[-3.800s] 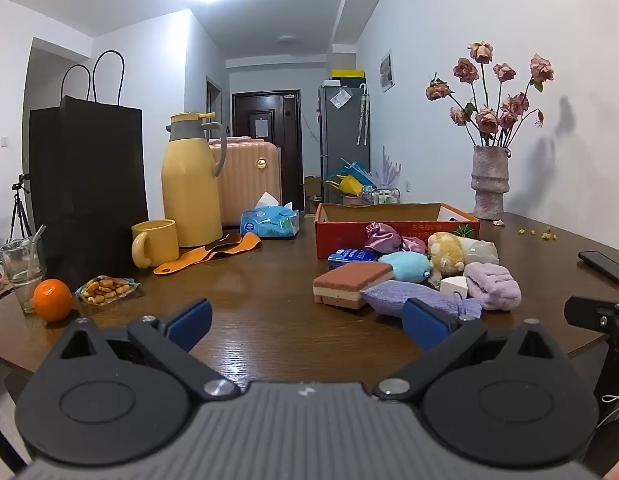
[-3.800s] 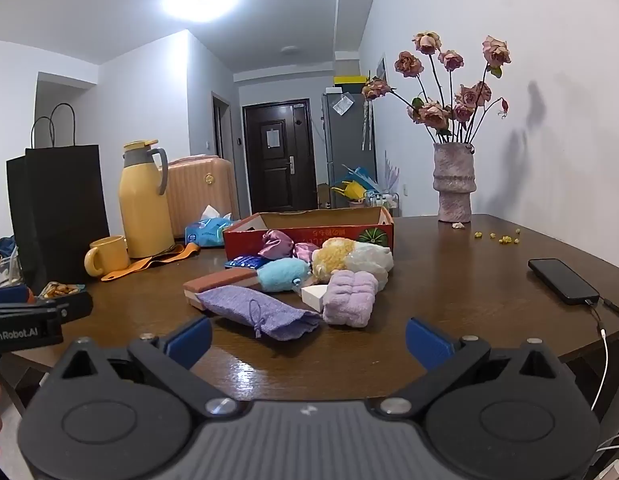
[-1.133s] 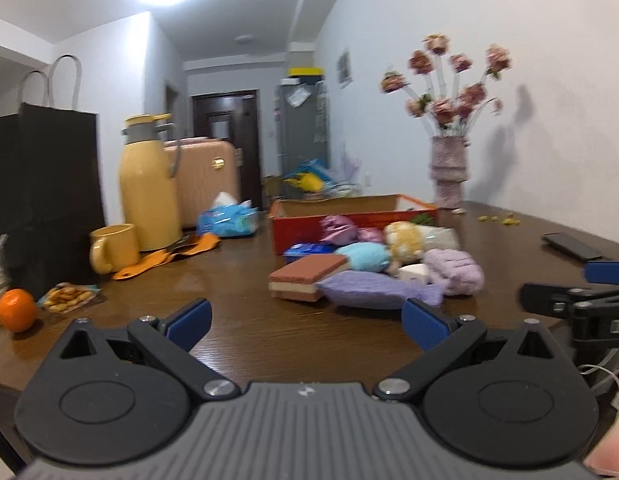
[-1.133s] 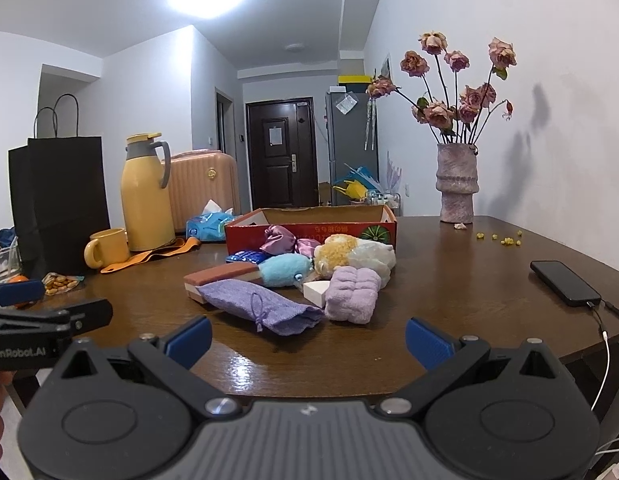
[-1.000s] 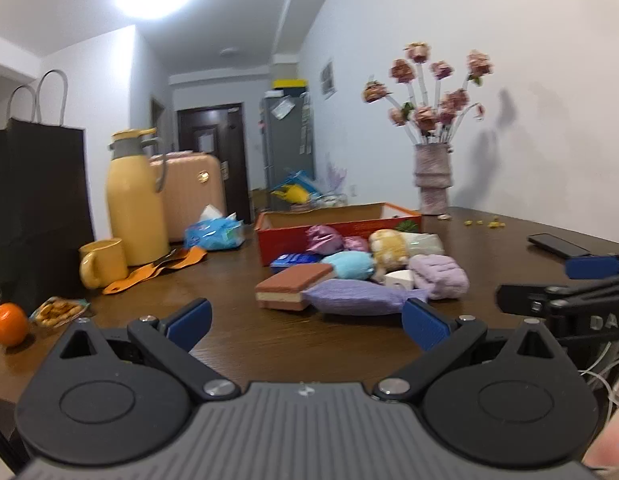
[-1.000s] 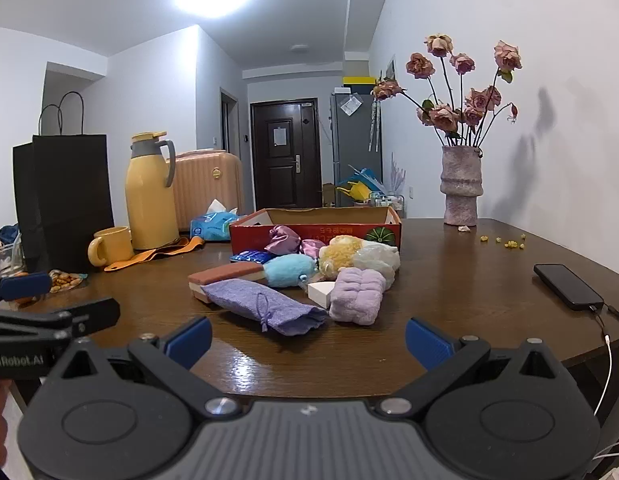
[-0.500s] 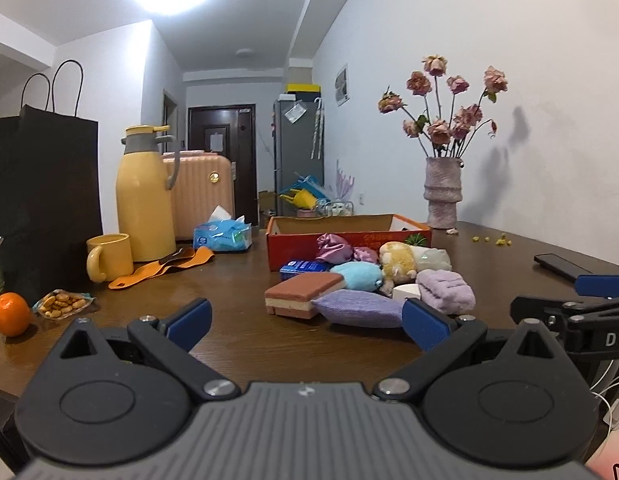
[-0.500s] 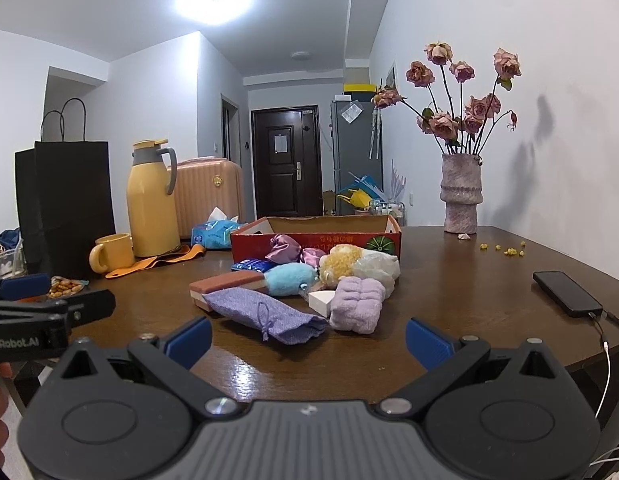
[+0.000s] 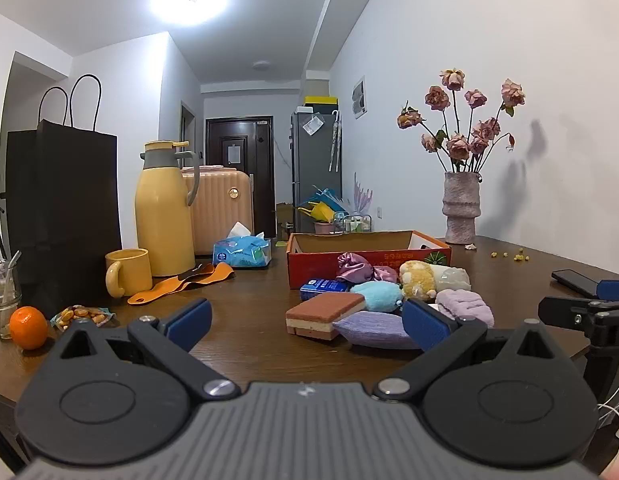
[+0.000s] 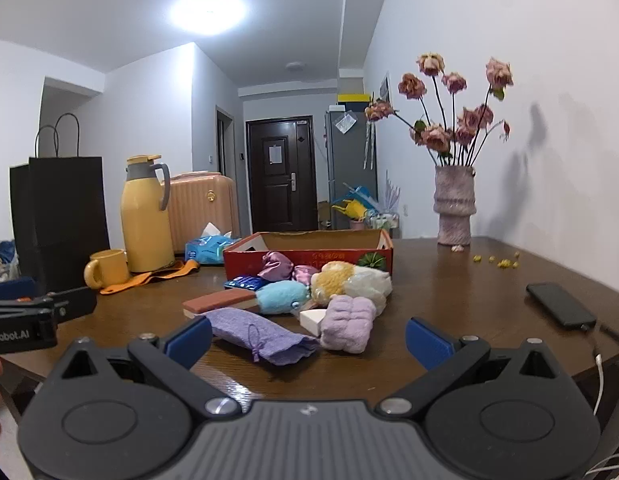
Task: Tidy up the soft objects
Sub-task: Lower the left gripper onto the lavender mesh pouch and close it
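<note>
Left wrist view showed the left gripper point(image 9: 305, 320) with its jaws spread wide and nothing between them, held above the near edge of the wooden table point(image 9: 249, 320). Its right blue pad hid part of the purple drawstring pouch point(image 9: 373, 330), which lay just beside the brown sponge block point(image 9: 325, 314). Behind them the soft pile huddled against the red cardboard box point(image 9: 369, 254), whose inside could not be seen. The right gripper point(image 10: 307, 338) also stood wide apart and empty, low before the pouch and the lilac rolled towel point(image 10: 347, 322). A white block point(image 10: 313, 320) was half covered by the towel. The phone point(image 10: 559, 310) lay well apart.
</note>
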Demonstrator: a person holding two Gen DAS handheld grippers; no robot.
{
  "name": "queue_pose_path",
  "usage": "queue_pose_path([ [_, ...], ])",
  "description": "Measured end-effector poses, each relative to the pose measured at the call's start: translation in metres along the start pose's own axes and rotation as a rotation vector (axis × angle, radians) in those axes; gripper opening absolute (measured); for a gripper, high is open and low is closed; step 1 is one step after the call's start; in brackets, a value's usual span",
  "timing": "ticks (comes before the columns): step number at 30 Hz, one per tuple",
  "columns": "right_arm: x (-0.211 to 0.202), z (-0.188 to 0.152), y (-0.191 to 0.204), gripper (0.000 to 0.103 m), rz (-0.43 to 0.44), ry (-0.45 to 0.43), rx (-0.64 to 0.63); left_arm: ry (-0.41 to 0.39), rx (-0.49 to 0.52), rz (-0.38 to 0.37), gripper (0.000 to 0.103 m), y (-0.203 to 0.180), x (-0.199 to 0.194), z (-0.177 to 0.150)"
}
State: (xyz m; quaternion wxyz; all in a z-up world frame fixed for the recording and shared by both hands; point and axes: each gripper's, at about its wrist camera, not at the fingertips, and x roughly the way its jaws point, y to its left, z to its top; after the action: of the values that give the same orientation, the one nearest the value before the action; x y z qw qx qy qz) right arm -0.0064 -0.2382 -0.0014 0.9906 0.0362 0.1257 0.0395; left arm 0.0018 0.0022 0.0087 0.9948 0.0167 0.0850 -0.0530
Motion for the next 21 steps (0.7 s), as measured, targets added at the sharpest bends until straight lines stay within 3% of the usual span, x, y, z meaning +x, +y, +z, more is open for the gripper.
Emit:
queue_pose_path([
  [4,0.007,0.001,-0.005,0.103,0.015,0.017,0.025,0.008,-0.016,0.001,0.103,0.004,0.007,0.001],
  [7,0.019,0.004,-0.017,0.103,0.015,0.044,0.056,0.071,-0.021,-0.027,0.103,0.006,0.024,0.001],
  [11,0.045,0.016,-0.037,0.103,0.057,0.127,0.091,0.171,-0.046,-0.09,0.103,0.014,0.058,0.003],
  [17,0.099,0.023,-0.062,0.103,0.163,0.285,0.278,0.303,-0.143,-0.164,0.103,0.03,0.123,0.012],
  [18,0.109,0.022,-0.06,0.102,0.166,0.307,0.283,0.33,-0.173,-0.183,0.1,0.032,0.136,0.012],
  [21,0.141,0.014,-0.05,0.095,0.167,0.342,0.258,0.405,-0.213,-0.223,0.08,0.03,0.171,0.009],
])
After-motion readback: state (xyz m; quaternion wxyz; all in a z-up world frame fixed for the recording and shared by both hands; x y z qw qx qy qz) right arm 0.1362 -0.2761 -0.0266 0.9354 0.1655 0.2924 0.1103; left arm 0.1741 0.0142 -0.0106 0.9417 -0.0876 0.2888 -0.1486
